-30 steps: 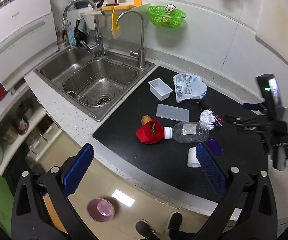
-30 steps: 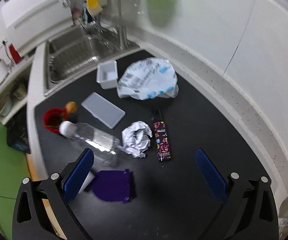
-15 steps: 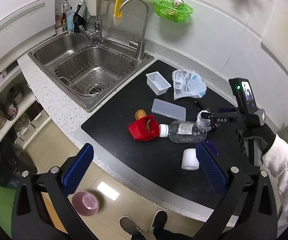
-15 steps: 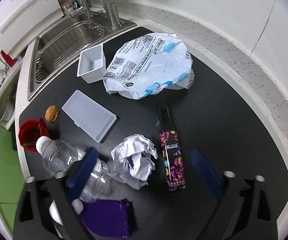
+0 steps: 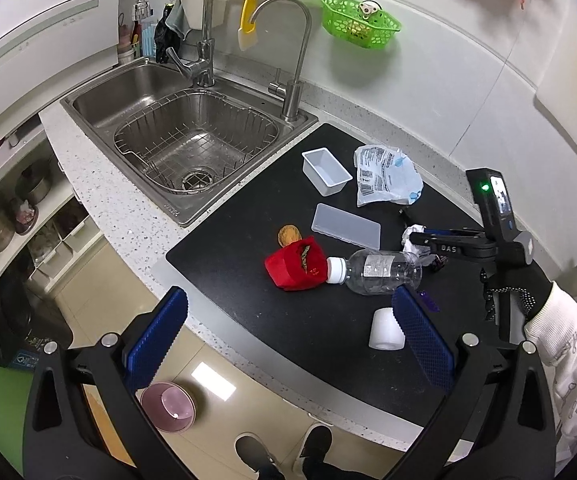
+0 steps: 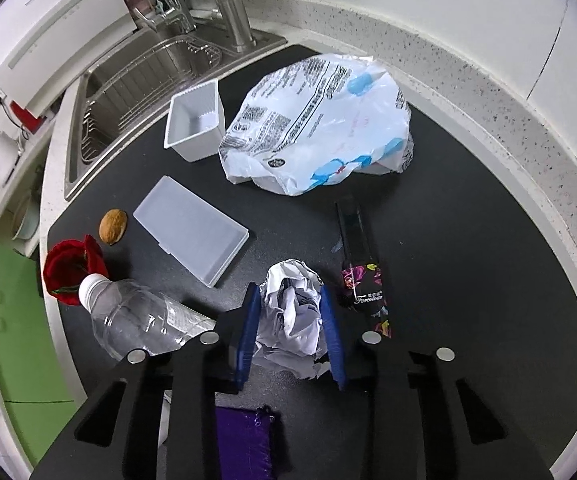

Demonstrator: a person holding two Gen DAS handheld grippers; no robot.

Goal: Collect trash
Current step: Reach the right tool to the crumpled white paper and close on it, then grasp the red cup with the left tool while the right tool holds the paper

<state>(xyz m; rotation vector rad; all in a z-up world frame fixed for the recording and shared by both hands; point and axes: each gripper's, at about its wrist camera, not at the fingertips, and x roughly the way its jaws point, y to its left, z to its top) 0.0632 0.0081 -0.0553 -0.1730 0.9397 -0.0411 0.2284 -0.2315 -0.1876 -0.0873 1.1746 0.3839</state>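
Right tool (image 6: 290, 316) now closing around crumpled paper (image 6: 292, 320)

The left wrist view looks steeply down from off the counter's edge, the right wrist view hangs closer over the black mat (image 6: 468, 264) — both seemingly share the crumpled paper (image 6: 292, 312) and clear bottle (image 5: 380, 272).

Steel sink (image 5: 100, 98), green basket (image 5: 362, 26)

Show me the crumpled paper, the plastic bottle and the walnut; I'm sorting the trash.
crumpled paper (image 6: 288, 312): right wrist view, its creased middle.
plastic bottle (image 6: 136, 324): right wrist view, its clear body.
walnut (image 6: 113, 232): right wrist view, its shell.
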